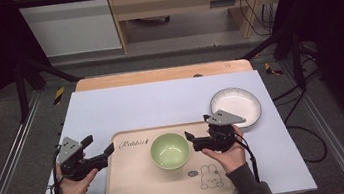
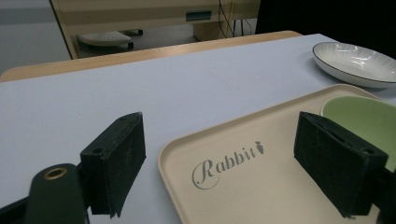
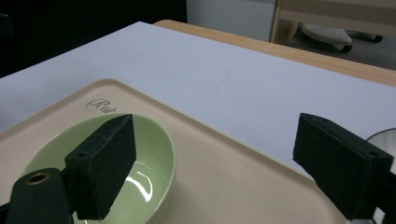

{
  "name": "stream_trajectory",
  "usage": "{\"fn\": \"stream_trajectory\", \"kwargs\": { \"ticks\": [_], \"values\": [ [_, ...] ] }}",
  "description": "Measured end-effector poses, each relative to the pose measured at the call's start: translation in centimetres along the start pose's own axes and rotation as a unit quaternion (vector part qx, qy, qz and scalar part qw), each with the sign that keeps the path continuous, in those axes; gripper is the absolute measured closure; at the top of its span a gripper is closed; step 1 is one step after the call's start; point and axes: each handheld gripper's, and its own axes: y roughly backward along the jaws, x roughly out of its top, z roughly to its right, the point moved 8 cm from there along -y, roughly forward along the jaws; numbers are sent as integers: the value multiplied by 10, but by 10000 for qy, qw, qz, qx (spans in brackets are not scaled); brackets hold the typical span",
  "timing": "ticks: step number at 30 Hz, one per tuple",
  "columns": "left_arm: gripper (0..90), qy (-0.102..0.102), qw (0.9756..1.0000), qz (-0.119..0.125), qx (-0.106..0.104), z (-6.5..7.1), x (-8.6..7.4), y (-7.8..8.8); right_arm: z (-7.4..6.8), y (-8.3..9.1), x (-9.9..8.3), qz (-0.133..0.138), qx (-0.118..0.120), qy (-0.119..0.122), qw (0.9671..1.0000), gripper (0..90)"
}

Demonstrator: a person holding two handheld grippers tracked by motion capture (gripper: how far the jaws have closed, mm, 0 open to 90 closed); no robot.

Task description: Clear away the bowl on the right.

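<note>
Claws point(image 2: 219, 168) (both agape) flanking green bowl point(image 1: 169, 150)

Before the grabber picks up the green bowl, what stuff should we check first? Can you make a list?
1. Right gripper open: ok, jaws stand wide apart.
2. Left gripper open and holding nothing: ok.
3. Green bowl upright on the tray: ok.
4. Bowl empty: ok, only a shine inside it.
5. Right gripper lined up on the bowl's rim: not ok, one jaw hangs over the bowl, the other over bare tray beside it.
6. White plate out of the way: ok, it sits off the tray on the table.
</note>
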Motion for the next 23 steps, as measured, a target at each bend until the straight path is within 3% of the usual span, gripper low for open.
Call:
{"fn": "stream_trajectory", "kwargs": {
  "ticks": [10,23],
  "values": [
    [161,29,10000,-50,59,-3,-4,0,11,23,-7,216,-85,91,9997,125],
    [186,60,9998,-169,109,-9,-13,-3,25,39,-23,207,-288,80,9993,133]
  ]
}}
